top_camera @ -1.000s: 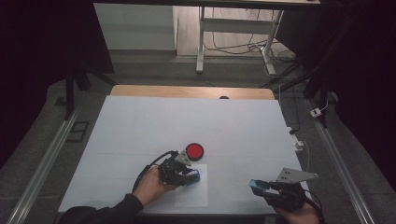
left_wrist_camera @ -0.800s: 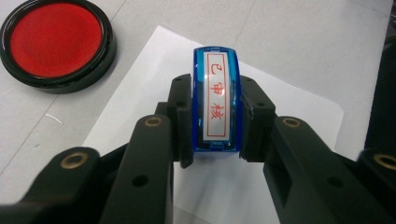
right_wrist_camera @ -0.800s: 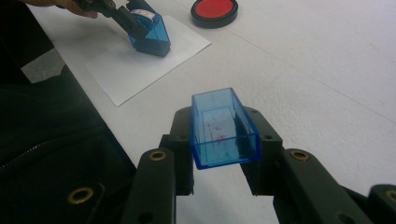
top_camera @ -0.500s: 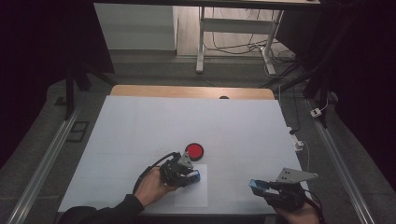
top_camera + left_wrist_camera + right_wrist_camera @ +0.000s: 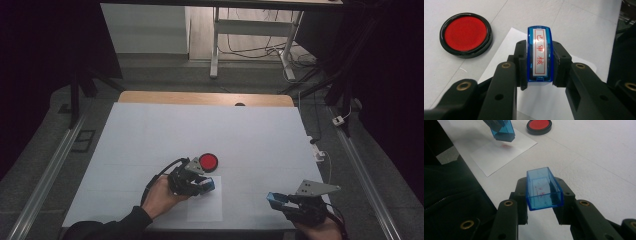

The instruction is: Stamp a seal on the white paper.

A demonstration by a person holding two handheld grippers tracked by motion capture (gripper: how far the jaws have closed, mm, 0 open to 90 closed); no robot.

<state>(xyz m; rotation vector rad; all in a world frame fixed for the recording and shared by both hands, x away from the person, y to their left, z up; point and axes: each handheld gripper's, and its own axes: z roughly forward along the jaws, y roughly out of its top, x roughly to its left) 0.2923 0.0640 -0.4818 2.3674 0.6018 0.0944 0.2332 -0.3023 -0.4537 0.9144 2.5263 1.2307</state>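
The right gripper [image 5: 541,188], nearest, pinched the empty blue cap [image 5: 544,188], unmoved. Beyond it, the left gripper [image 5: 540,60] clamped the blue stamp [image 5: 540,56] and had shifted slightly, holding it just above the white paper [image 5: 501,151], where 1 faint red mark [image 5: 504,145] suggested stamping was done. Farthest sat the red ink pad [image 5: 208,161]

A wooden strip [image 5: 205,98] ran along the far edge of the white table [image 5: 250,135]. Beyond it, on the grey floor [image 5: 165,72], stood a white metal frame [image 5: 216,40] with dark cables [image 5: 250,47] tangled behind it. Metal rails [image 5: 47,175] lay along both sides of the table.
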